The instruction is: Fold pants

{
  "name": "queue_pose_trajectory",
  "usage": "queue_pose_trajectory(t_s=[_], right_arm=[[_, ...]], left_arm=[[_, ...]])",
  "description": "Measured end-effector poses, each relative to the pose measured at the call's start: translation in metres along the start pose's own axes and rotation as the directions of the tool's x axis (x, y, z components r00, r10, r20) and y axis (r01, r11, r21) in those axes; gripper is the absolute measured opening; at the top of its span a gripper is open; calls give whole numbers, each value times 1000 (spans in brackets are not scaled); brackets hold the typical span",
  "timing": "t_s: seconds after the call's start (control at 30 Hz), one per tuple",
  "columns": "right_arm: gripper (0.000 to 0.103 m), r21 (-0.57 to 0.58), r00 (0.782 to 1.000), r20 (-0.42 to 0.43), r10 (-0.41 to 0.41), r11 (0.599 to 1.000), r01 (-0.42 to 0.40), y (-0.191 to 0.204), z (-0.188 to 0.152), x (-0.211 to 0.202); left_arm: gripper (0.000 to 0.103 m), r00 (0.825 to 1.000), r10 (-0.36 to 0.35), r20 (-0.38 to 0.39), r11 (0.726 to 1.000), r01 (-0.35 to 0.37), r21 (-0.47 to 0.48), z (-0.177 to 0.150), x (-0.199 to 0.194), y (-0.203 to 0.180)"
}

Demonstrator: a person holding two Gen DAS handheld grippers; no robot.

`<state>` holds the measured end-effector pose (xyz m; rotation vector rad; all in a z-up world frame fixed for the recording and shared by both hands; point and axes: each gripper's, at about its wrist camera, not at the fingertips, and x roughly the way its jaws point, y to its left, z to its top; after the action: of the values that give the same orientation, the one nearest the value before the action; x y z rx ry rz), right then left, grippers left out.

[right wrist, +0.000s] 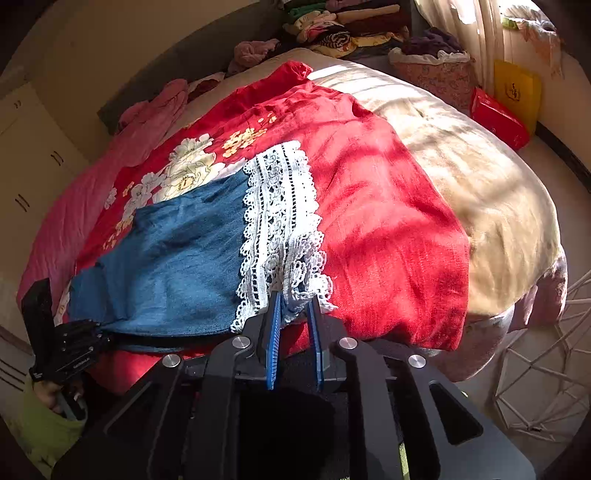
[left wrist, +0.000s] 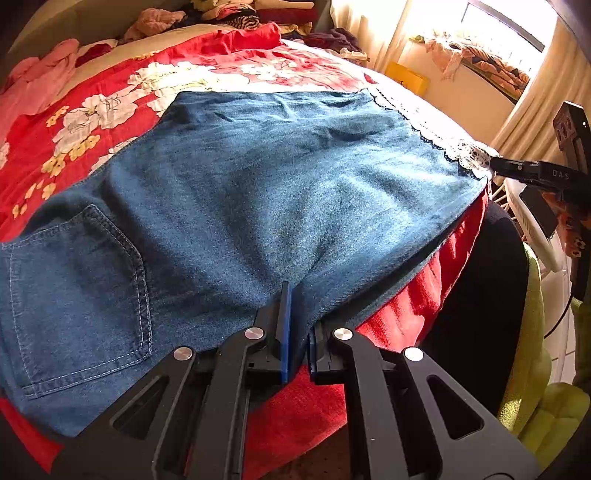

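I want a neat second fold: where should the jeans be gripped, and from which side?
Grip the jeans at the lace hem and along the near folded edge, coming in from the bedside. Both edges overhang the red blanket, so the fingers can close on them.

Strong daylight from window (left wrist: 506, 26) upper right, blown out there. Dappled shadows across bedspread (right wrist: 388, 206). Heavy fisheye bending, dark vignetted corners.

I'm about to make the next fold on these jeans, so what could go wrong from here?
1. The right gripper stands open around the lace hem, so that end may stay behind if lifted.
2. The left gripper pinches only the jeans' near edge; it could slip.
3. The loose red floral cloth underneath may bunch.
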<state>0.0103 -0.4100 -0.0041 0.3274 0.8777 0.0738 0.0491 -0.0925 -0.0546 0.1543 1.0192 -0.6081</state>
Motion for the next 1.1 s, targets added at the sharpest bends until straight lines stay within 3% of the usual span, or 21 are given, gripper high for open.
queue_pose_trajectory(t_s=[0.07, 0.17, 0.27, 0.4, 0.43, 0.47, 0.5, 0.57, 0.63, 0.87, 0.97, 1.1], right_arm=[[32, -43, 998, 61, -24, 999, 27, 10, 6, -13], [34, -121, 997, 66, 27, 993, -18, 32, 11, -9], [38, -197, 999, 6, 50, 979, -48, 52, 8, 15], [38, -204, 994, -109, -18, 979, -5, 43, -3, 54], [38, -205, 995, -103, -8, 979, -13, 41, -4, 53], [38, -211, 995, -100, -1, 977, -20, 42, -4, 49], [38, -220, 995, -96, 9, 975, -30, 43, -2, 44], [47, -227, 997, -66, 35, 973, -49, 44, 2, 32], [55, -219, 999, -20, 40, 975, -43, 42, 9, 20], [55, -158, 998, 53, 41, 987, -32, 20, 52, 18], [55, -130, 997, 52, 55, 990, -48, 13, 76, 33], [55, -106, 997, 10, 76, 992, -75, 7, 105, 67]], left_arm=[[3, 1000, -2, -1, 1000, 2, -4, -1, 0, 0], [3, 1000, -9, 0, 1000, 9, -12, -2, 1, 2], [4, 1000, -15, -1, 1000, 15, -16, -5, 0, 1], [10, 999, -37, -4, 998, 37, -51, -12, -5, 9], [15, 999, -40, -7, 997, 39, -60, -14, -8, 11], [27, 999, -44, -8, 997, 44, -67, -15, -13, 12], [45, 999, -52, 6, 996, 53, -74, -17, -21, 13], [53, 998, -39, 38, 995, 42, -90, -15, -37, 19], [53, 998, -11, 58, 994, 17, -108, -10, -48, 28], [64, 990, 82, 119, 980, -58, -191, 24, -66, 67], [65, 987, 98, 129, 967, -63, -247, 49, -60, 85], [65, 985, 125, 120, 963, -91, -254, 83, -41, 94]])
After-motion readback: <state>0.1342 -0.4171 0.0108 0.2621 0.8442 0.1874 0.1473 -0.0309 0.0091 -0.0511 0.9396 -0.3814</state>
